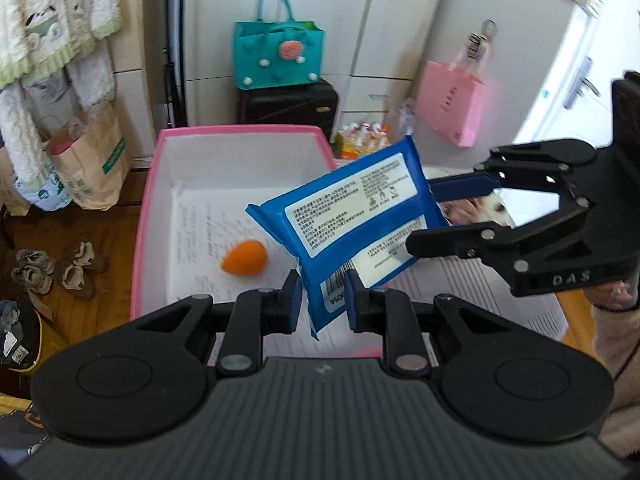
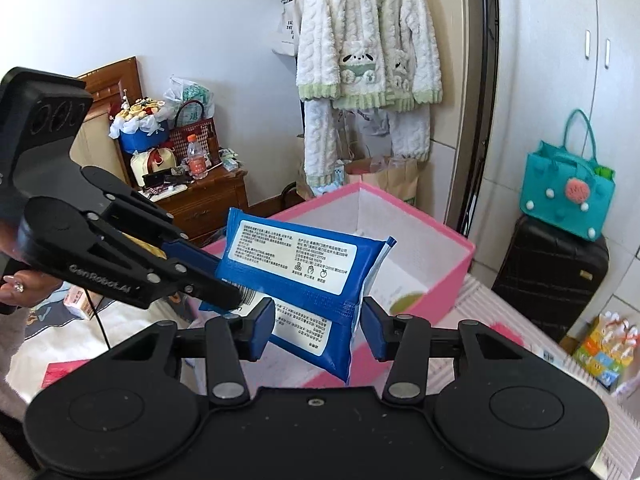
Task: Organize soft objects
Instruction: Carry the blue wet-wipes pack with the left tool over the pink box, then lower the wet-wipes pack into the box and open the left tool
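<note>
A blue wet-wipes pack (image 1: pixel 352 216) with white labels hangs in the air over the pink box (image 1: pixel 148 200). My left gripper (image 1: pixel 322 300) holds the pack's lower end between its blue pads. My right gripper (image 1: pixel 424 212) reaches in from the right and grips the pack's far end. In the right wrist view the pack (image 2: pixel 296 264) sits between the right gripper's (image 2: pixel 318 324) fingers, and the left gripper (image 2: pixel 224 276) clamps its left end. An orange egg-shaped sponge (image 1: pixel 245 261) lies inside the box on printed paper. A green object (image 2: pixel 406 302) shows inside the box.
The pink box (image 2: pixel 440 280) stands on a surface with printed papers (image 1: pixel 500 292). Behind are a teal bag (image 1: pixel 278 54) on a black suitcase (image 1: pixel 288 106), a pink bag (image 1: pixel 450 104), paper bags (image 1: pixel 90 164), shoes (image 1: pixel 56 270) and a hanging fleece jacket (image 2: pixel 368 40).
</note>
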### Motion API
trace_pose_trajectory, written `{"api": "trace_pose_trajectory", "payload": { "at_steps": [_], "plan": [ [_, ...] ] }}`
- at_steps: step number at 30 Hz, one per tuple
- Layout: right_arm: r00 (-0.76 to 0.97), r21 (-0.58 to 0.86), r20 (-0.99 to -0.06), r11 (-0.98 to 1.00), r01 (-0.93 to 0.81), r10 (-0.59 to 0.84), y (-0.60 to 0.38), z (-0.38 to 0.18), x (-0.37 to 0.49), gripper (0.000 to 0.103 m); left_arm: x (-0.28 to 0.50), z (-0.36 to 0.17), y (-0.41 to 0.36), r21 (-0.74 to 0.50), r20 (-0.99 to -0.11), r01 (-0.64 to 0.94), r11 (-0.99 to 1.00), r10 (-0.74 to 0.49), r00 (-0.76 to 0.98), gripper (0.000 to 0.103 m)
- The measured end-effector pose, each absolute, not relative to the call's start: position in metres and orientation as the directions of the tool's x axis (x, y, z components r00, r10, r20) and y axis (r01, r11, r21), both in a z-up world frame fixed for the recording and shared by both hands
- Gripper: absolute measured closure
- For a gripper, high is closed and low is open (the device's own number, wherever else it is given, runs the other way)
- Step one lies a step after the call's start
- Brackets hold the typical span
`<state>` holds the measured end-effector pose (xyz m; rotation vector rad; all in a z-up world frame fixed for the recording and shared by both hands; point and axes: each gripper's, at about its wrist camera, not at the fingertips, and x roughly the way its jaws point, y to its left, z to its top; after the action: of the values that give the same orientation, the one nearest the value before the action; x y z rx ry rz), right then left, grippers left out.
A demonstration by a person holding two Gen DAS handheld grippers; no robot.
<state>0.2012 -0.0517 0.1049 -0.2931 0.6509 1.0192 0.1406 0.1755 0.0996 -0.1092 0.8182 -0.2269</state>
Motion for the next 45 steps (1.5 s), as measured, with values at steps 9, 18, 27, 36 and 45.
{"api": "trace_pose_trajectory", "payload": {
  "at_steps": [9, 18, 27, 36, 45],
  "plan": [
    [0.346, 0.118, -0.659, 0.546, -0.829, 0.668, -0.019, 0.083, 0.269, 0.080, 0.195, 0.081, 0.195, -0.099, -0.706, 0.086, 0.991, -0.131, 0.696, 0.083],
    [0.299, 0.109, -0.747, 0.553, -0.826, 0.594, 0.027, 0.048, 0.323, 0.081, 0.257, 0.051, 0.205, 0.033, -0.758, 0.045, 0.998, -0.004, 0.652, 0.081],
    [0.260, 0.107, -0.811, 0.569, -0.816, 0.525, 0.057, 0.015, 0.354, 0.081, 0.292, 0.036, 0.201, 0.154, -0.796, 0.045, 0.987, 0.097, 0.597, 0.080],
    [0.274, 0.070, -0.822, 0.566, -0.821, 0.500, 0.064, 0.015, 0.349, 0.080, 0.285, 0.039, 0.197, 0.286, -0.714, -0.060, 0.956, 0.255, 0.652, 0.067],
    [0.273, 0.130, -0.766, 0.556, -0.821, 0.583, 0.032, 0.049, 0.326, 0.074, 0.244, 0.069, 0.189, 0.207, -0.698, 0.001, 0.978, 0.147, 0.700, 0.054]
  ]
}}
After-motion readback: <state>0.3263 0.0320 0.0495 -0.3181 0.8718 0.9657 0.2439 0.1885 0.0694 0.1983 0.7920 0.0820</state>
